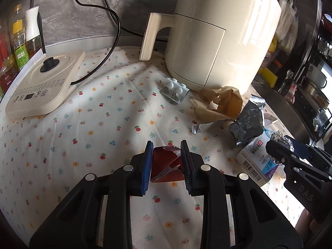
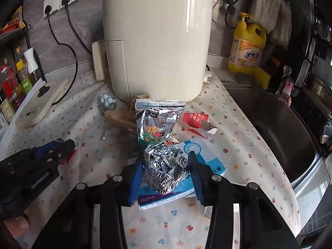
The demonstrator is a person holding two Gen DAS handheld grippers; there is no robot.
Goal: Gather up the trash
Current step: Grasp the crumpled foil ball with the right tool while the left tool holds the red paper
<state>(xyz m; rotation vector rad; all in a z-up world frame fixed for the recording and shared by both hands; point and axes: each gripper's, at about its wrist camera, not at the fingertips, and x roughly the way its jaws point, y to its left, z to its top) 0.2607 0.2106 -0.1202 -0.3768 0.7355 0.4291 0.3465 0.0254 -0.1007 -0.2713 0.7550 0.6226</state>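
My left gripper (image 1: 166, 145) is shut on a folded red wrapper (image 1: 166, 166), low over the flowered tablecloth (image 1: 93, 145). My right gripper (image 2: 166, 156) has both pads against a crumpled foil ball (image 2: 166, 172) and is shut on it, just above a blue-and-white medicine box (image 2: 201, 155). Behind them lie a silver snack bag (image 2: 157, 122) and a torn red carton piece (image 2: 197, 122). Brown paper (image 1: 222, 103), a blister pack (image 1: 176, 90) and a small foil scrap (image 1: 195, 128) lie near the fryer. The left wrist view shows the right gripper (image 1: 278, 145) at the right edge.
A cream air fryer (image 1: 217, 31) stands at the back, with a kettle base (image 1: 43, 83) and its cable to the left beside several bottles. A steel sink (image 2: 280, 128) borders the cloth on the right, and a yellow detergent bottle (image 2: 247, 45) stands behind it.
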